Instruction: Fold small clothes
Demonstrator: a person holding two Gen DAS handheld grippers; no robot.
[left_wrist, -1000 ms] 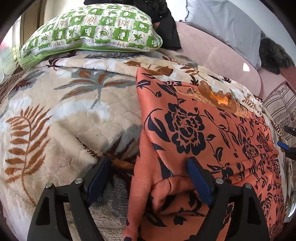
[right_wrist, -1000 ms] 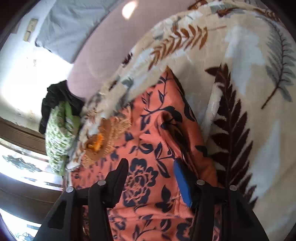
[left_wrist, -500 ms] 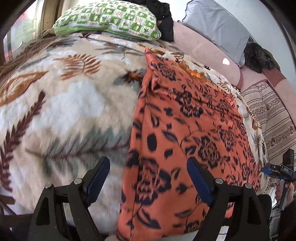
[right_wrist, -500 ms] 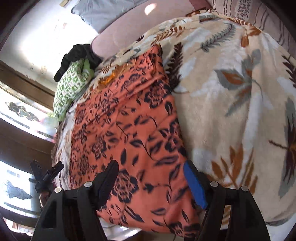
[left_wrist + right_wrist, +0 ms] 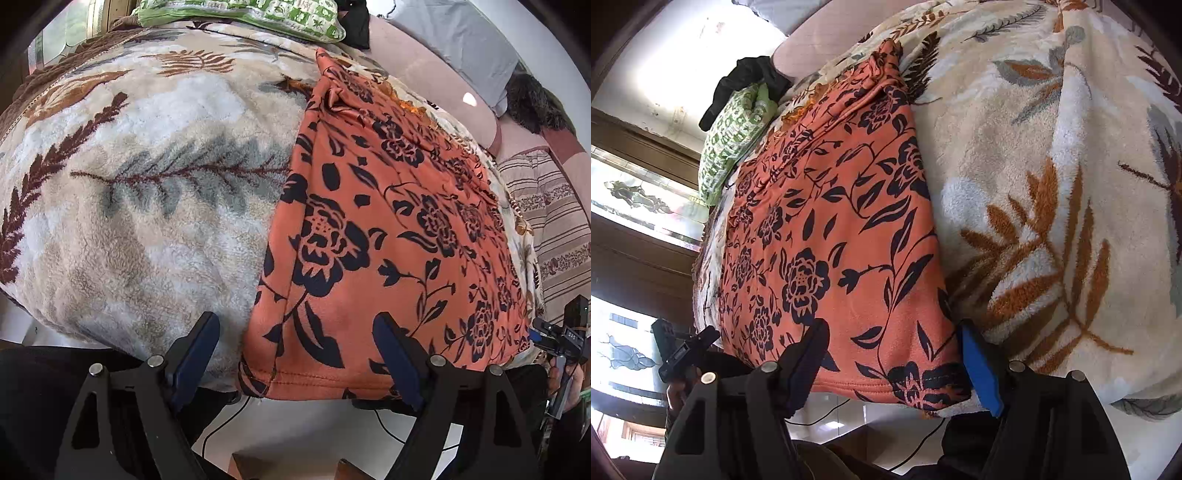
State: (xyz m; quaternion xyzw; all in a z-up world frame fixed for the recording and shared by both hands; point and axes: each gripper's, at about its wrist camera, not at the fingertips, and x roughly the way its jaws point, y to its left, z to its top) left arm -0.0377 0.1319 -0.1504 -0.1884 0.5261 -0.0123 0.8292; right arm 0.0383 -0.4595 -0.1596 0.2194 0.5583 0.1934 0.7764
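An orange garment with a black flower print (image 5: 388, 229) lies spread flat on a leaf-patterned fleece blanket (image 5: 147, 184) on a bed, its hem hanging at the near edge. It also shows in the right wrist view (image 5: 827, 236). My left gripper (image 5: 295, 354) is open and empty, just in front of the garment's near left corner. My right gripper (image 5: 890, 369) is open and empty, just in front of the near right corner. Each gripper shows small in the other's view: the right one (image 5: 554, 339), the left one (image 5: 687, 347).
A green checked pillow (image 5: 240, 14) and a black garment (image 5: 356, 26) lie at the head of the bed. A grey pillow (image 5: 461, 44) and a striped cushion (image 5: 554, 221) sit at the right. The blanket also shows in the right wrist view (image 5: 1052, 184). Floor and a cable (image 5: 229, 413) lie below the edge.
Both grippers have pulled back from the far end of the garment to the near edge of the bed. The garment now lies spread flat and full length.
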